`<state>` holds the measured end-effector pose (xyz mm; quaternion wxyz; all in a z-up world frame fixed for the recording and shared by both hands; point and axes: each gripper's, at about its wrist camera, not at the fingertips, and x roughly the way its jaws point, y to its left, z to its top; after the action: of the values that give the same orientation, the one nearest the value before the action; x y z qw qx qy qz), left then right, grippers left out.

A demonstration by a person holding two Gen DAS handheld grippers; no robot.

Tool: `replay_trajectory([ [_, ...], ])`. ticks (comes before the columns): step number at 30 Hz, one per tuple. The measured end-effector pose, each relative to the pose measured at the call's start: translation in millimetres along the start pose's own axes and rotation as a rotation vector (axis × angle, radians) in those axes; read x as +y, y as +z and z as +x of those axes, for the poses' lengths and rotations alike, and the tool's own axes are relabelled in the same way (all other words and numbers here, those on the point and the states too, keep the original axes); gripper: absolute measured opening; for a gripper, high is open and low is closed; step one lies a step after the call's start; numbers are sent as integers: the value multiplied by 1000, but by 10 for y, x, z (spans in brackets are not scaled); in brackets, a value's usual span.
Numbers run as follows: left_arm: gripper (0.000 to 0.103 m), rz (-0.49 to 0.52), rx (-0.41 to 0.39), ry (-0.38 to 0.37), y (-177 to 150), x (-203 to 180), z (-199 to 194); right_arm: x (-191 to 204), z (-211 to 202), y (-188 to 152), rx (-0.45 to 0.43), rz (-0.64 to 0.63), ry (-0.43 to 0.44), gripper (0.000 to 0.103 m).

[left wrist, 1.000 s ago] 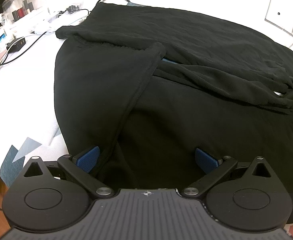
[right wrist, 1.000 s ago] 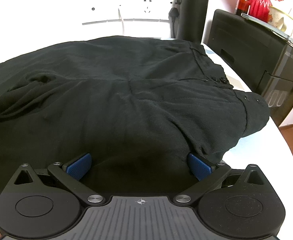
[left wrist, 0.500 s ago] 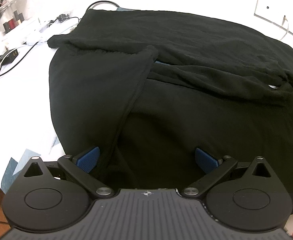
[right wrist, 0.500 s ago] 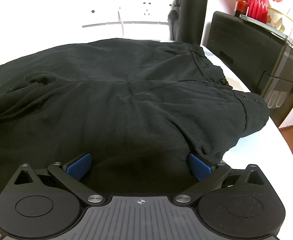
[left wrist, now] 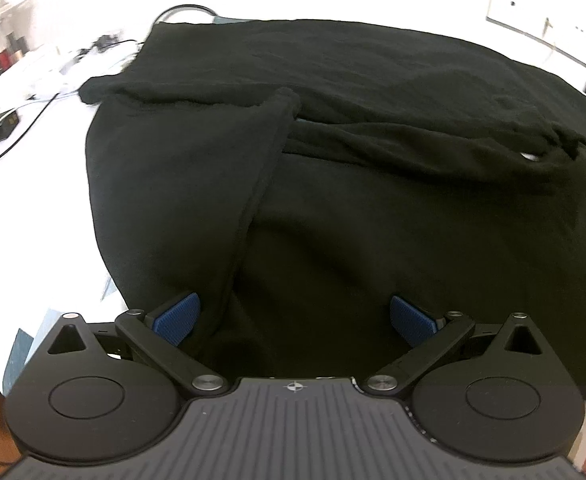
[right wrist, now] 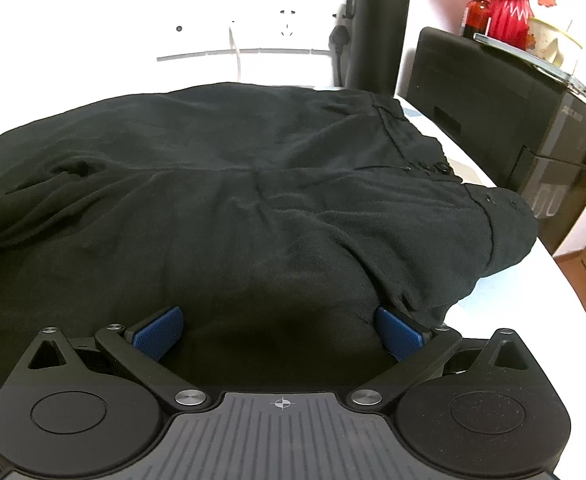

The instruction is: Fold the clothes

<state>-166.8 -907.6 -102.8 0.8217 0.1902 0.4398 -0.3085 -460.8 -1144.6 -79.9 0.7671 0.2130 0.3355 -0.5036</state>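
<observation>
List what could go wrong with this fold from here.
Both grippers, left and right, are open over the black trousers, so closing could catch several layers. The bunched ridge may get folded in as a crease. The waistband overhangs the table edge and could slide off.

Each hand-held gripper, left (left wrist: 292,317) and right (right wrist: 280,330), has black linkages, silver screws, blue ribbed pads (left wrist: 176,314) and a grey ridged body.

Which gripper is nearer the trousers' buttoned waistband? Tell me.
Right. The right gripper sits open beside the buttoned waistband; the left gripper, also open, is at the hem end, with no waistband in view.
</observation>
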Motion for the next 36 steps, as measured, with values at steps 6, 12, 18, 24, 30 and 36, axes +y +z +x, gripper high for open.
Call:
replay_trajectory([
  [6,103,100,26,-55,45,70,13,11,-4,-18,-12,5,-11,102],
  [12,103,93,58,-77,126,363,62,16,12,4,-7,20,-28,102],
  [18,103,85,60,-84,211,517,123,70,51,78,25,72,-77,102],
  [24,103,117,42,-86,216,506,143,126,69,129,58,112,-130,102],
  [30,103,148,22,-105,201,514,134,216,29,159,122,129,-149,102],
  [36,74,216,-13,-147,263,697,78,369,-83,132,132,56,-139,102],
])
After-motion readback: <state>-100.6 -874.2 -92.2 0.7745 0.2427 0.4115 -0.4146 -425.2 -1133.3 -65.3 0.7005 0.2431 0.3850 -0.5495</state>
